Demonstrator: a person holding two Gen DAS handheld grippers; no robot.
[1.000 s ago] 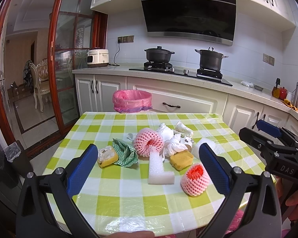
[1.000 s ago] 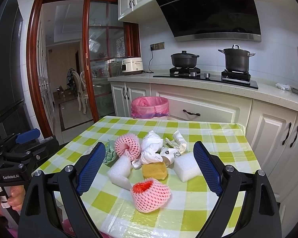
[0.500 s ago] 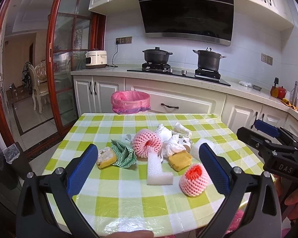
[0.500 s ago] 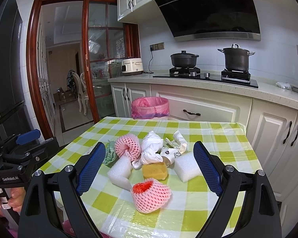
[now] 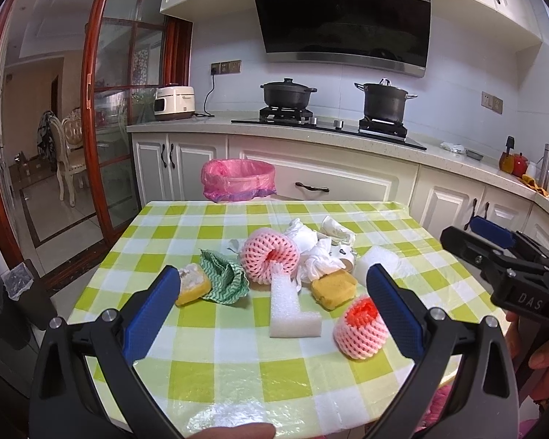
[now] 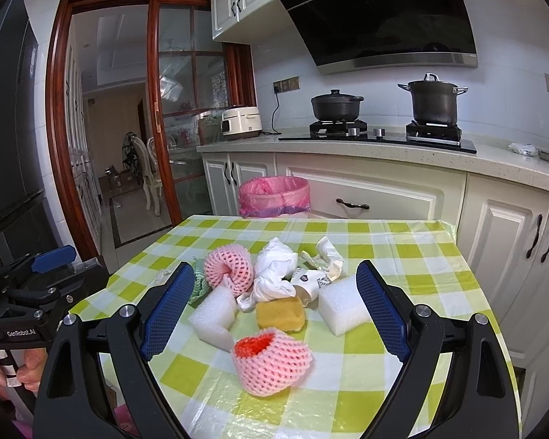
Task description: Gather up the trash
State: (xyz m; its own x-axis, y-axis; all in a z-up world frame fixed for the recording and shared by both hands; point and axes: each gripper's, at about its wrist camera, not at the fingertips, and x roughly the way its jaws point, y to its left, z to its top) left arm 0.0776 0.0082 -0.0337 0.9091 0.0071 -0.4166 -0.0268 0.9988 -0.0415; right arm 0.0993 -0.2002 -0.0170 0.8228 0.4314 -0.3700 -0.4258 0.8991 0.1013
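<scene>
Trash is heaped on the green-checked table (image 5: 208, 351): a near pink foam net (image 5: 360, 329) (image 6: 271, 362), a second pink net (image 5: 269, 258) (image 6: 228, 267), an L-shaped white foam piece (image 5: 287, 309) (image 6: 214, 314), yellow sponges (image 5: 333, 287) (image 5: 192, 285) (image 6: 280, 312), a green cloth (image 5: 225, 278), crumpled white paper (image 5: 316, 252) (image 6: 274, 274) and a white foam block (image 6: 342, 305). My left gripper (image 5: 272, 312) hangs open above the near table edge, nothing between its fingers. My right gripper (image 6: 272, 309) is open too, short of the near net. The pink-lined bin (image 5: 238, 179) (image 6: 274, 195) stands behind the table.
White cabinets and a counter with two black pots (image 5: 287, 91) (image 5: 384, 100) and a rice cooker (image 5: 174, 102) run behind the table. A glass door with a red-brown frame (image 5: 95, 109) is at the left. A hand (image 6: 22, 364) holds each gripper handle.
Both grippers have barely shifted; the left view has crept slightly lower and closer to the table. Nothing on the table has moved.
</scene>
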